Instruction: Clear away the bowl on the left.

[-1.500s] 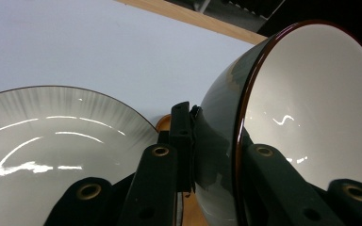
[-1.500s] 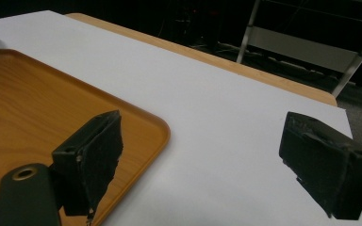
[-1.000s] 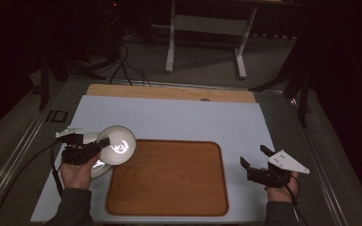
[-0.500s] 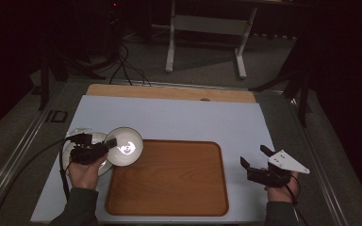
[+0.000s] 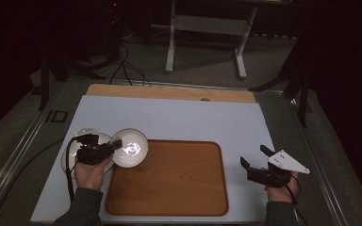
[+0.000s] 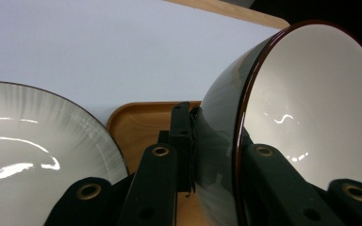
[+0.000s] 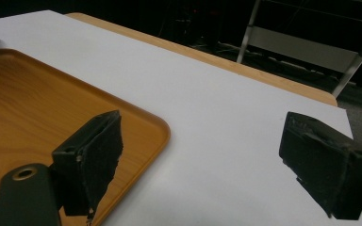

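A white bowl with a dark outside and a red-brown rim (image 5: pixel 131 148) hangs tilted over the left edge of the wooden tray (image 5: pixel 179 188). My left gripper (image 5: pixel 116 145) is shut on its rim. In the left gripper view one jaw lies inside the bowl (image 6: pixel 311 117) and the other against its outer wall, with the left gripper (image 6: pixel 212 157) clamped across the rim. A white plate (image 5: pixel 75 151) lies on the table under my left hand; the plate (image 6: pixel 37 141) is beside the tray's corner (image 6: pixel 141 122). Right of the tray, my right gripper (image 5: pixel 255 157) stands open and holds nothing (image 7: pixel 202 146).
The tray (image 7: pixel 37 103) sits on a pale blue-white mat (image 5: pixel 193 117) with a wooden strip along its far edge. A metal frame's legs and several cables are on the dark floor beyond the table. A cable trails from my left gripper toward the table's near edge.
My left gripper has carried the bowl a little to the right, from above the plate to the tray's left edge. The right gripper has stayed still.
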`<state>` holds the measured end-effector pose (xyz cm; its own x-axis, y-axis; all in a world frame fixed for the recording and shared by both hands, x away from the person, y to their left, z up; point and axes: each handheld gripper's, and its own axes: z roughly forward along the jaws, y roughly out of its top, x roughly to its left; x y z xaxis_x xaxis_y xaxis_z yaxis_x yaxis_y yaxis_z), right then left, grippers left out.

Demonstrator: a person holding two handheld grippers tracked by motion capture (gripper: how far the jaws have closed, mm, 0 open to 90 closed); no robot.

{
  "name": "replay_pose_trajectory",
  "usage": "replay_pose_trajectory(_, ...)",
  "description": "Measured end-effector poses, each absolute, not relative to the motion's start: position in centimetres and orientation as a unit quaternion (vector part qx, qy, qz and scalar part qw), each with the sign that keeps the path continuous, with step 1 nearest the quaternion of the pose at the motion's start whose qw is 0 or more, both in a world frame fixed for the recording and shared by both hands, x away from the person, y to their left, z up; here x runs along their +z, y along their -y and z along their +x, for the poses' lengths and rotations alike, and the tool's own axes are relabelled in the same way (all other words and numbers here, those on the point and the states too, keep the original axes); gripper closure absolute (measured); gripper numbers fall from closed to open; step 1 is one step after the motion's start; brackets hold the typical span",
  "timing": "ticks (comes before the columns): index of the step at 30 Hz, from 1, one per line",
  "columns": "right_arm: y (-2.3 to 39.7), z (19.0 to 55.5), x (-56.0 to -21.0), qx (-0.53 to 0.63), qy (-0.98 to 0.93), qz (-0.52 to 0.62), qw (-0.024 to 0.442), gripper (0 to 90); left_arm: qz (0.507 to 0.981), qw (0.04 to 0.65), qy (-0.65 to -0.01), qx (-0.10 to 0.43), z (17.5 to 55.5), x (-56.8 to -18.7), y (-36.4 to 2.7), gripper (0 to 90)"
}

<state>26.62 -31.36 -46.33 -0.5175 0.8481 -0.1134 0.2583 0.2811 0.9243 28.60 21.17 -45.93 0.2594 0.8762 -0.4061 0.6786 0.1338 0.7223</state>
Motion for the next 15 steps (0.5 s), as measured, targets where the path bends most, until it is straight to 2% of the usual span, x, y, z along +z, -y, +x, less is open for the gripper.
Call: replay_pose_trajectory(15, 31.4, 26.6, -46.3, 0.467, -0.736, 0.376, 0.316, 13.7, 0.664, 0.451, -0.588, 0.099, 29.1, -46.4, -19.5, 81.2)
